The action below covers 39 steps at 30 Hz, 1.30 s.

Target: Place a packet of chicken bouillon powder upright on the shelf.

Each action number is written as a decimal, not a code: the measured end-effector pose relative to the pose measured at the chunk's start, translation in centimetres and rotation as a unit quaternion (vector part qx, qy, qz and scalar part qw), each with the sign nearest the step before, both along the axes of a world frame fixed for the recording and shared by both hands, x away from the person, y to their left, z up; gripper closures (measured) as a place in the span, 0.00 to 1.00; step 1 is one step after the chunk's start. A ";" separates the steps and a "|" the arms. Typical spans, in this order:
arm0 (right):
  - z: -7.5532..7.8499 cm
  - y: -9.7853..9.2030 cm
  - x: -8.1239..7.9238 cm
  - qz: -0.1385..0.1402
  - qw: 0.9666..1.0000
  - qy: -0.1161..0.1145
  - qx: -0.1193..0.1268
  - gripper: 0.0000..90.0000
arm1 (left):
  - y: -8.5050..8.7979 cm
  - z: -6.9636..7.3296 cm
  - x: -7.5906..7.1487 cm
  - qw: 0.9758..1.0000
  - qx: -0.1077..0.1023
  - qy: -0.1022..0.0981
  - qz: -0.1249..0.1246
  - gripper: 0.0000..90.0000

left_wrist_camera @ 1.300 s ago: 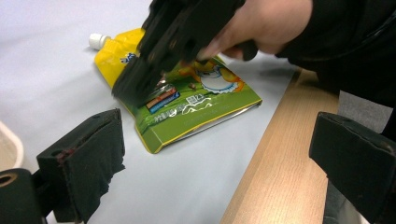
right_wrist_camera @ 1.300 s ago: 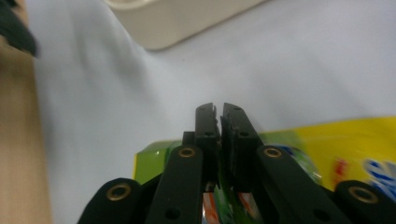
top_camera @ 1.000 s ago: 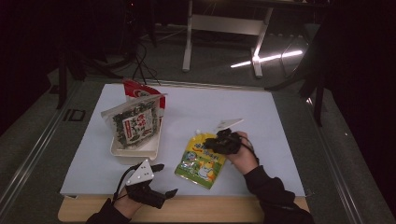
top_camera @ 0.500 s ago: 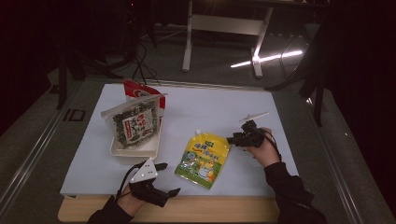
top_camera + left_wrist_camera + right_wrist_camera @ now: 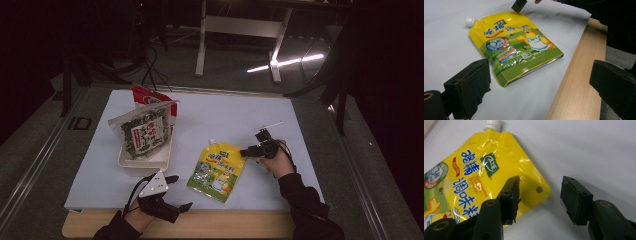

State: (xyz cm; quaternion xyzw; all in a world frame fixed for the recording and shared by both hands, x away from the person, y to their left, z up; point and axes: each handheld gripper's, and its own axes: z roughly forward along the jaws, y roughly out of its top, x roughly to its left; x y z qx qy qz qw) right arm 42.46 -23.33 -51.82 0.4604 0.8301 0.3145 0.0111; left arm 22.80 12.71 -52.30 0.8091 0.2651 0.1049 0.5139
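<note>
Yellow pouch point(image 5: 481, 170) beneath right tool point(image 5: 540, 197)

Open table on the right, crowded on the left

The white tray point(image 5: 145, 161) with standing packets point(image 5: 144, 131) blocked the left side; the flat yellow pouch point(image 5: 218, 172) lay mid-table, with bare table point(image 5: 240, 117) behind it.

white tray point(image 5: 150, 161) | seaweed packet point(image 5: 144, 133) in it | red bag point(image 5: 150, 96) behind

A yellow and green spout pouch point(image 5: 515, 42) lies flat on the white desk cover point(image 5: 446, 37), near the desk's wooden front edge point(image 5: 576, 75). The left gripper point(image 5: 541, 80) stands wide apart with nothing between its jaws.
</note>
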 end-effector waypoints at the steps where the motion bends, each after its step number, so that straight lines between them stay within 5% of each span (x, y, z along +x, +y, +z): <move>1: 0.0 0.0 0.0 0.000 1.000 0.000 0.000 0.54 | 0.0 0.0 0.0 1.000 0.000 0.000 0.000 0.05; 13: -0.6 1.0 0.8 0.015 0.999 0.048 0.007 0.54 | 0.2 0.0 -0.1 1.000 0.002 -0.001 0.004 0.05; 21: -0.4 1.2 0.7 0.024 0.999 0.047 -0.008 0.57 | 0.2 0.0 -0.2 1.000 0.002 -0.002 0.004 0.05; 25: 0.1 1.0 0.6 0.025 0.999 0.044 -0.007 0.67 | 0.2 0.0 -0.2 1.000 0.002 -0.002 0.004 0.05; 26: 0.6 0.9 0.5 0.027 0.999 0.039 -0.007 0.80 | 0.2 0.0 -0.2 1.000 0.003 -0.002 0.004 0.05; 33: 1.5 1.2 0.0 0.053 0.998 0.043 0.001 0.83 | 0.1 0.0 -0.2 1.000 0.005 -0.003 0.002 0.05; 39: 0.5 2.5 0.0 0.078 0.994 0.071 -0.005 0.82 | 0.1 0.0 -0.2 1.000 0.004 -0.002 0.002 0.05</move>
